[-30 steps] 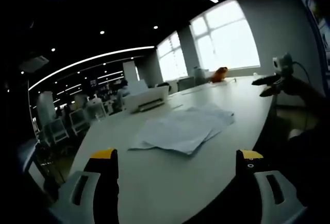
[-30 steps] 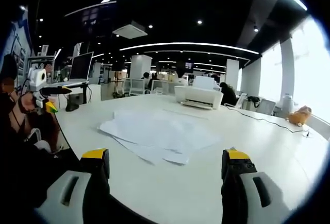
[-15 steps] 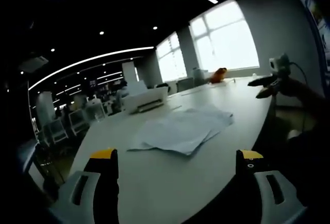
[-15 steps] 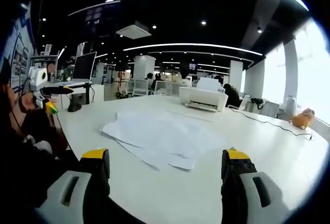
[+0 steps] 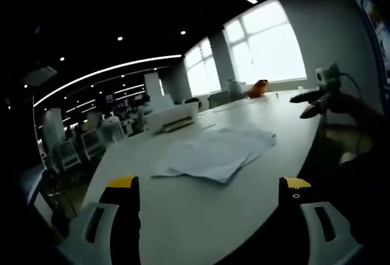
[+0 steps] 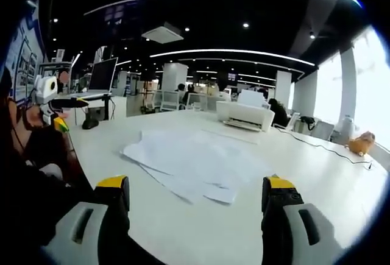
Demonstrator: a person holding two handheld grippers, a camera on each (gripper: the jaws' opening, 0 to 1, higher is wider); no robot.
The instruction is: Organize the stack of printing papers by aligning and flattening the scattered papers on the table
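A loose, fanned-out pile of white printing papers [image 5: 216, 152] lies on the white table [image 5: 183, 210], its sheets askew. My left gripper [image 5: 210, 189] hovers open over the near table edge, short of the papers, nothing between its yellow-tipped fingers [image 5: 122, 183]. In the right gripper view the same papers [image 6: 195, 161] spread across the middle of the table [image 6: 201, 228]. My right gripper [image 6: 195, 189] is open too, empty, just short of the pile's near edge. The left gripper [image 6: 58, 103] shows at the far left there; the right gripper [image 5: 317, 97] at the far right of the left view.
A white printer [image 5: 170, 117] stands behind the papers, also seen as the printer [image 6: 247, 116]. An orange toy [image 5: 260, 87] sits near the bright windows, with a cable [image 6: 317, 146] running toward it. A monitor [image 6: 100, 77], office chairs and desks fill the background.
The right gripper view has shifted slightly, so the papers sit a little lower and nearer. The left gripper view holds nearly still. The papers have not moved.
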